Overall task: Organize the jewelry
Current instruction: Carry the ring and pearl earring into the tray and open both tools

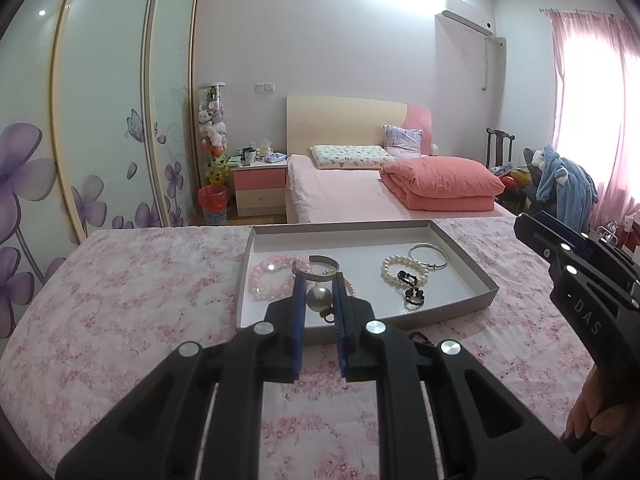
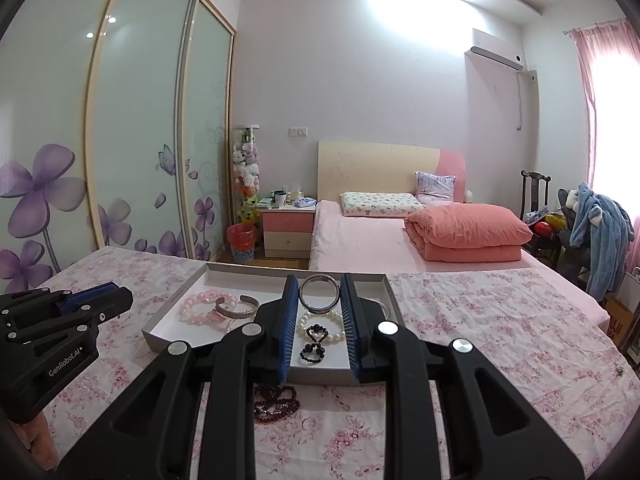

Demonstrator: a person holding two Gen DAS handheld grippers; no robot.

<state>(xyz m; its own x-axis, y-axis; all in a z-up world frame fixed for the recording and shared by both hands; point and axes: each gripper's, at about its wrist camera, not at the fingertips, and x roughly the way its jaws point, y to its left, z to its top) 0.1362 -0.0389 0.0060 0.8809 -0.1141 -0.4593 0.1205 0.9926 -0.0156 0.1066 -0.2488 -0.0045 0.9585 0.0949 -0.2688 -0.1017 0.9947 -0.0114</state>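
Observation:
A shallow grey tray (image 1: 468,258) (image 2: 172,314) lies on the floral bed cover. In it are a pink bead bracelet (image 1: 262,278) (image 2: 200,304), a silver cuff (image 1: 316,271) (image 2: 236,311), a white pearl bracelet (image 1: 390,270) (image 2: 304,325), a black bead piece (image 1: 414,295) (image 2: 315,346) and a silver bangle (image 1: 428,257). My left gripper (image 1: 319,282) (image 2: 126,300) is shut on a large pearl pendant (image 1: 318,299), near the tray's front left. My right gripper (image 2: 319,282) (image 1: 520,224) is shut on a small silver ring (image 2: 320,313), held upright over the tray's front.
A dark red bead bracelet (image 2: 276,400) lies on the cover just in front of the tray. A small stud (image 2: 620,369) sits far right on the cover. A hand (image 1: 584,412) holds the right gripper. Beyond are a second bed, a folded orange quilt (image 2: 468,232) and a wardrobe.

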